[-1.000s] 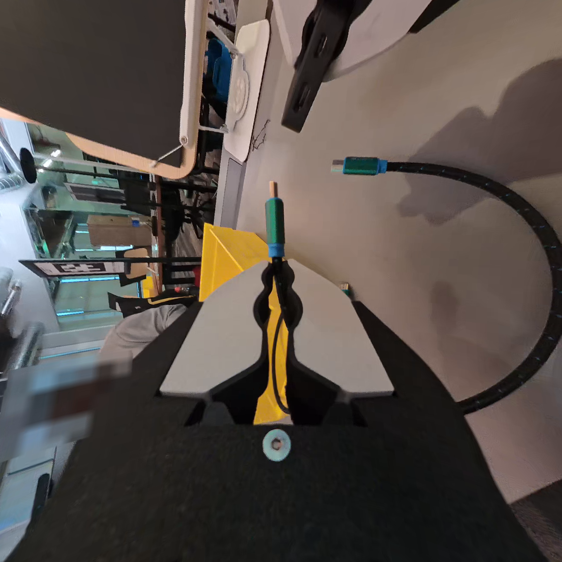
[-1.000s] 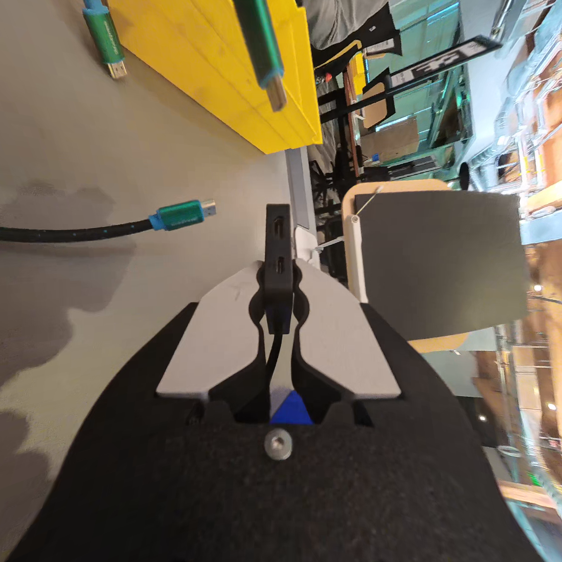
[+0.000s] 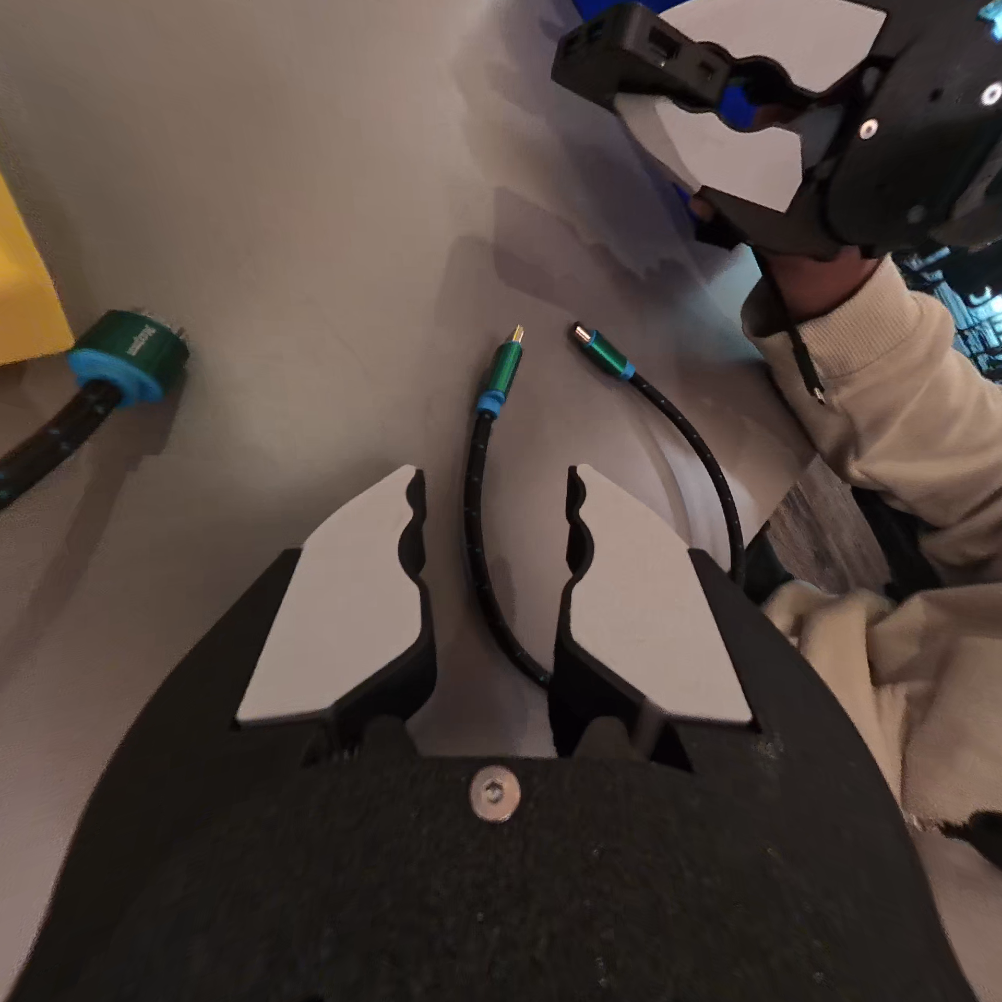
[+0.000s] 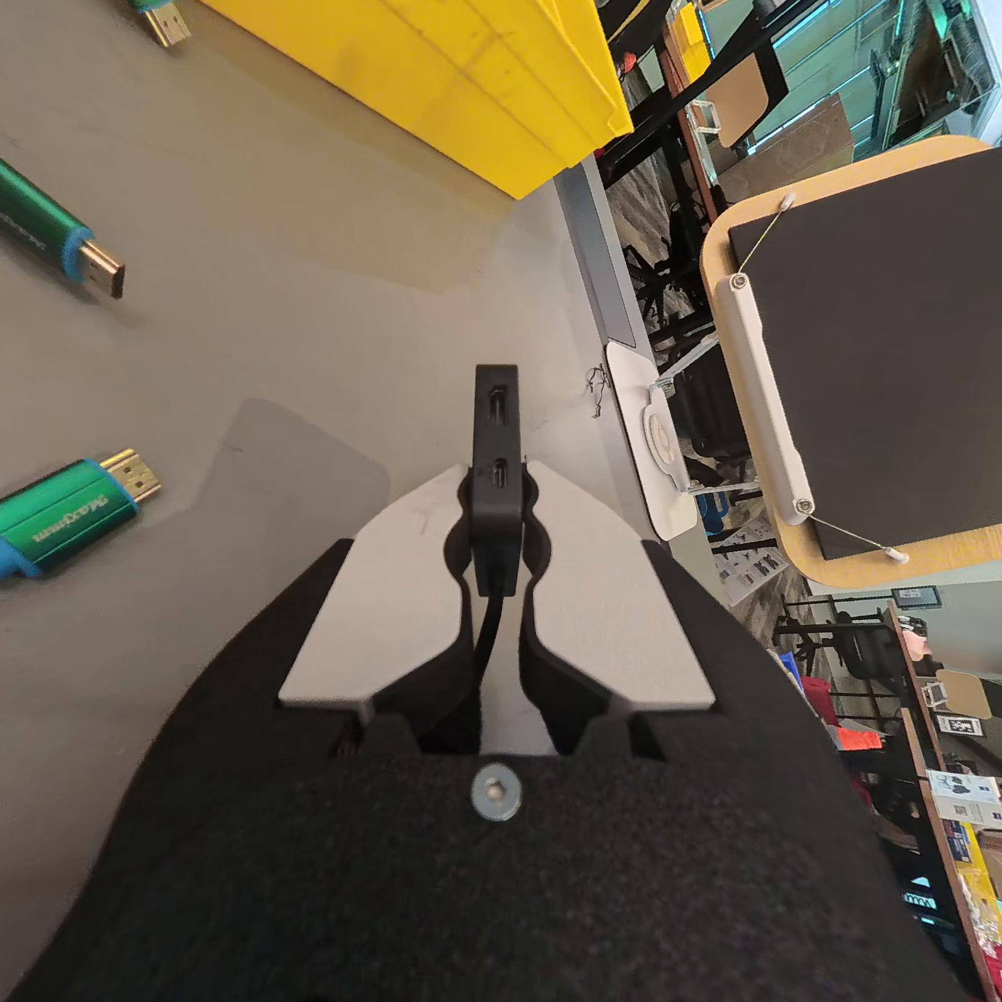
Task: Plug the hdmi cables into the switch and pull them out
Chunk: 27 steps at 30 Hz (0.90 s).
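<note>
Gaping wide, the left gripper (image 3: 493,477) held nothing, its jaws parted above the grey counter (image 3: 282,217). Directly ahead of them, lined up with the gap, lay a black braided HDMI cable (image 3: 477,542) with a green plug (image 3: 501,371) and a blue collar, its cord running back between the jaws. Just right of it lay a second green plug (image 3: 606,358) on its own braided cable. Far off to the left of the jaws, a third green plug (image 3: 133,349) sat beside a yellow bin (image 3: 21,293); it bore printed lettering, as did the plugs in the right wrist view. The right gripper (image 4: 496,477) was clenched on the black switch (image 4: 496,434), which stuck out forward past the jaws with two empty ports showing along its narrow face. It was held clear above the counter, apart from every cable.
</note>
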Each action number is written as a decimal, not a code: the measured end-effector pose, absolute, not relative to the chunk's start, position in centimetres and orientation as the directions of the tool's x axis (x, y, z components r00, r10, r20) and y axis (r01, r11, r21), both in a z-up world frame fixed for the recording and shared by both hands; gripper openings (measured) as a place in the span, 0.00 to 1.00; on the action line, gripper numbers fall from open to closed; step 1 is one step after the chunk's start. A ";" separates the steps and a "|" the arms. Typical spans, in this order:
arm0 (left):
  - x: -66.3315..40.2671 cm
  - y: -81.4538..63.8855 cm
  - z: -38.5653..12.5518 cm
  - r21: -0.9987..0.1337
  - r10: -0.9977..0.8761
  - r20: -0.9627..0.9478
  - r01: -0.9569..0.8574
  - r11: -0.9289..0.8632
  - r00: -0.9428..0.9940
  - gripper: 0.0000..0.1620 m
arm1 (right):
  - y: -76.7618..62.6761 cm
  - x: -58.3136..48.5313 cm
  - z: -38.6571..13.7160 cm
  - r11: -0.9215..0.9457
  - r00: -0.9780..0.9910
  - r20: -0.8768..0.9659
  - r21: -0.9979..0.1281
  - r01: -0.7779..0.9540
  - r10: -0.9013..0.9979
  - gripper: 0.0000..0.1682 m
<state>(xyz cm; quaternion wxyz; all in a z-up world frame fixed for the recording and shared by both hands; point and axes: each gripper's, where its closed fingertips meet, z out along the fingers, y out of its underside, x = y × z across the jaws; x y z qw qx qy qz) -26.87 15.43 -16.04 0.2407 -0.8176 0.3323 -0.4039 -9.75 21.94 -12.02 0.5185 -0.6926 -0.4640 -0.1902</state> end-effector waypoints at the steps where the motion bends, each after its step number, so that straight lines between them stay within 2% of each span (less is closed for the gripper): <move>1: -26.7 15.5 -16.1 -0.664 -0.731 0.492 -0.339 -0.667 0.474 0.33 | 22.0 -9.7 -12.0 -0.033 0.498 0.743 -0.543 0.839 0.447 0.08; 8: -25.0 15.5 -17.5 -0.646 -0.723 0.416 -0.381 -0.662 0.552 0.39 | 22.1 -9.4 -12.4 -0.044 0.515 0.723 -0.561 0.827 0.461 0.08; 11: -24.5 15.0 -18.5 -0.664 -0.769 0.264 -0.468 -0.583 0.583 0.39 | 22.1 -9.2 -12.3 -0.047 0.518 0.722 -0.562 0.825 0.458 0.08; 12: -24.6 14.9 -18.9 -0.665 -0.788 0.184 -0.516 -0.540 0.587 0.33 | 22.1 -9.1 -12.2 -0.049 0.521 0.720 -0.565 0.824 0.458 0.08; 14: -25.3 15.0 -19.4 -0.659 -0.811 -0.023 -0.619 -0.428 0.585 0.05 | 22.1 -9.0 -12.3 -0.054 0.528 0.714 -0.571 0.819 0.460 0.08; 16: -25.3 14.9 -19.4 -0.639 -0.829 -0.121 -0.682 -0.356 0.546 0.04 | 22.2 -8.9 -12.3 -0.057 0.534 0.708 -0.577 0.815 0.462 0.08; 18: -26.0 15.5 -19.0 -0.603 -0.833 -0.137 -0.712 -0.359 0.536 0.04 | 22.2 -8.8 -12.2 -0.059 0.540 0.705 -0.583 0.810 0.460 0.08; 21: -28.2 18.5 -13.8 -0.675 -0.785 -0.249 -0.683 -0.280 0.567 0.04 | 22.2 -8.7 -11.8 -0.060 0.546 0.705 -0.586 0.808 0.453 0.08; 24: -31.1 21.2 -4.5 -0.717 -0.637 -0.495 -0.692 -0.086 0.591 0.04 | 22.1 -8.6 -11.3 -0.057 0.549 0.708 -0.589 0.806 0.444 0.08; 27: -31.1 20.5 2.5 -0.645 -0.448 -0.723 -0.746 0.166 0.526 0.04 | 22.2 -8.6 -11.1 -0.059 0.555 0.706 -0.594 0.802 0.440 0.08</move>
